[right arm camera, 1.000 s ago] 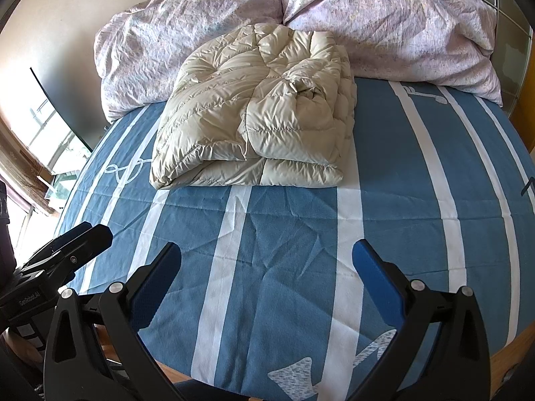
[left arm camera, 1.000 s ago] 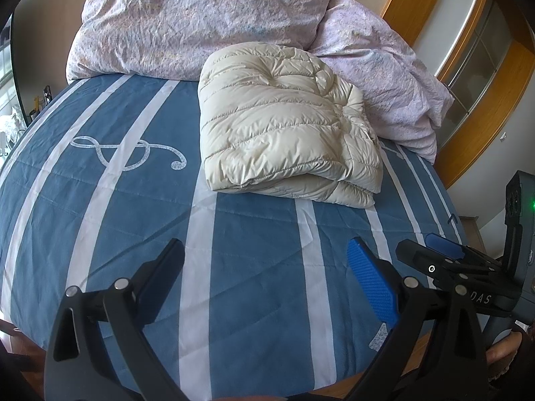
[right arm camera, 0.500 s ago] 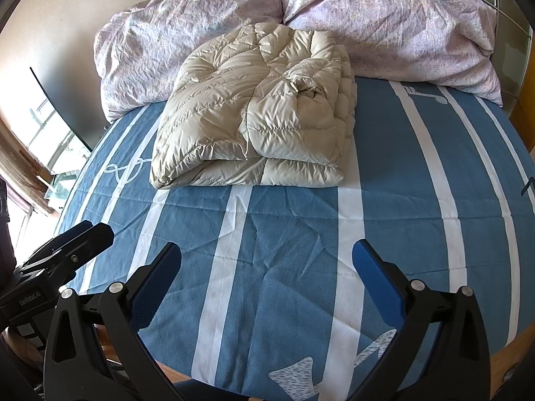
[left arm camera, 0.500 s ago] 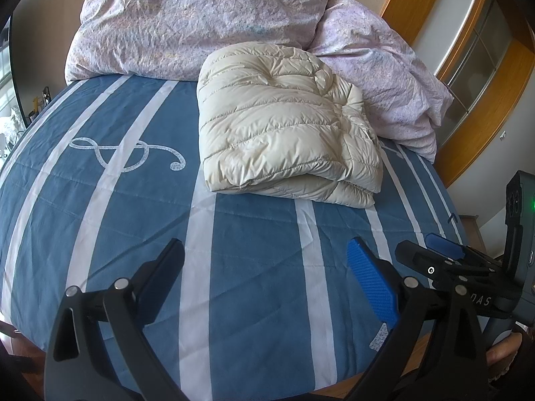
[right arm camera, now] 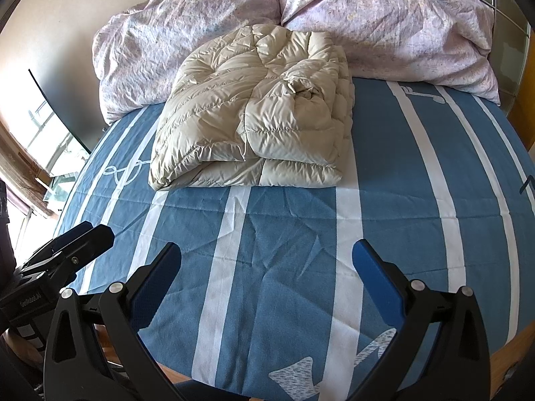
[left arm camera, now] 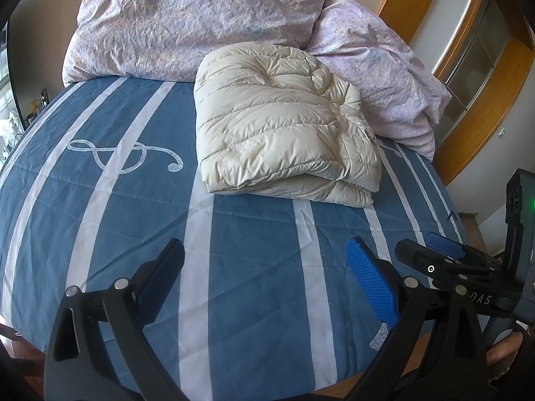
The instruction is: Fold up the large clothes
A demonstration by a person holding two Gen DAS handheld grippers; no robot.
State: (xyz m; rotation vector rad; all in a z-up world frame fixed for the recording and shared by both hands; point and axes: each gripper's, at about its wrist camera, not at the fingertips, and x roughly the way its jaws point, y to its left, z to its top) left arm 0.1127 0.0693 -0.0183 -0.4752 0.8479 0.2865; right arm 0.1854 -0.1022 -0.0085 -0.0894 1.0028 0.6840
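Observation:
A cream quilted down jacket [left arm camera: 284, 127] lies folded into a thick rectangular bundle on the blue striped bed, against the pillows; it also shows in the right wrist view [right arm camera: 257, 113]. My left gripper [left arm camera: 267, 267] is open and empty, low over the near part of the bed, well short of the jacket. My right gripper [right arm camera: 267, 267] is open and empty too, over the near edge of the bed, apart from the jacket. Each gripper shows at the edge of the other's view: the right one [left arm camera: 444, 260], the left one [right arm camera: 77, 244].
The bed cover [left arm camera: 234, 234] is blue with white stripes and a treble clef [left arm camera: 123, 157]. Lilac pillows [left arm camera: 187, 16] are heaped at the head. A wooden-framed cabinet [left arm camera: 485, 77] stands to the right. A dark panel [right arm camera: 57, 110] and a window stand at the left.

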